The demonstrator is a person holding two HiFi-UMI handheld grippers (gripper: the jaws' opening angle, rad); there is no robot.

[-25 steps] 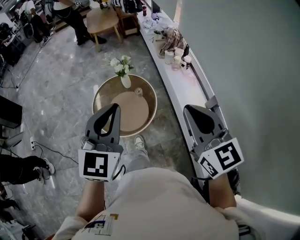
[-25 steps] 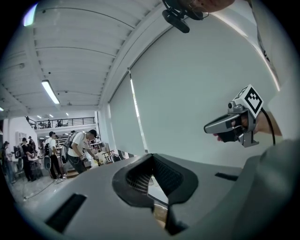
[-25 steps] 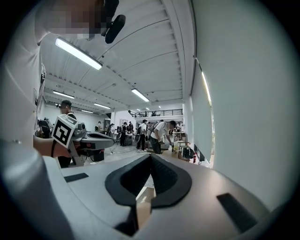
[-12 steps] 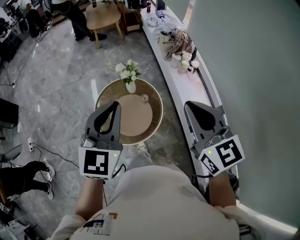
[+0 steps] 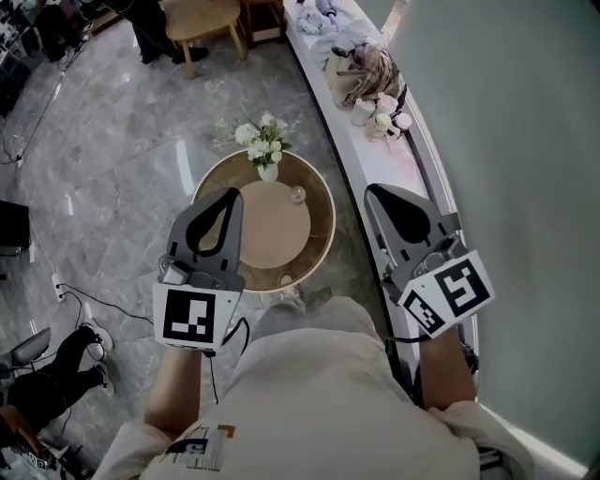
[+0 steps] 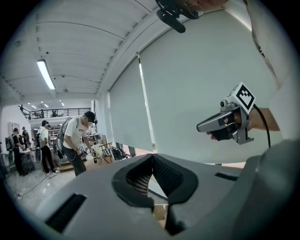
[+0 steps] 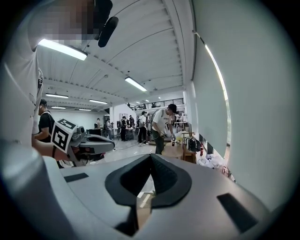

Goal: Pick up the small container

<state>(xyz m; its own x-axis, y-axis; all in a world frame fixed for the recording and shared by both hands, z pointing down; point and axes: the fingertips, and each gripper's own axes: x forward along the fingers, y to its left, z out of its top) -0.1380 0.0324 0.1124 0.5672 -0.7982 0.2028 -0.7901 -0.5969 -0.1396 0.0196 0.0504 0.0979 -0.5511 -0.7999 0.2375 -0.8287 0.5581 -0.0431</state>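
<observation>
A small clear glass container stands on the round wooden table, near its far right side. A white vase of flowers is at the table's far edge, and another small round thing sits at its near edge. My left gripper is held high above the table's left side, shut and empty. My right gripper hangs over the gap between table and ledge, also shut and empty. In the left gripper view the jaws meet, and the right gripper shows beyond them. The right gripper view shows closed jaws.
A long white ledge runs along the window wall on the right, carrying mugs and a bundled cloth. A second wooden table stands further back. Cables and a person's legs are on the marble floor at the left. Several people stand in the room behind.
The round table, vase and ledge have slid down and closer in the head view as I moved forward. Both grippers stay shut in the same raised pose.
</observation>
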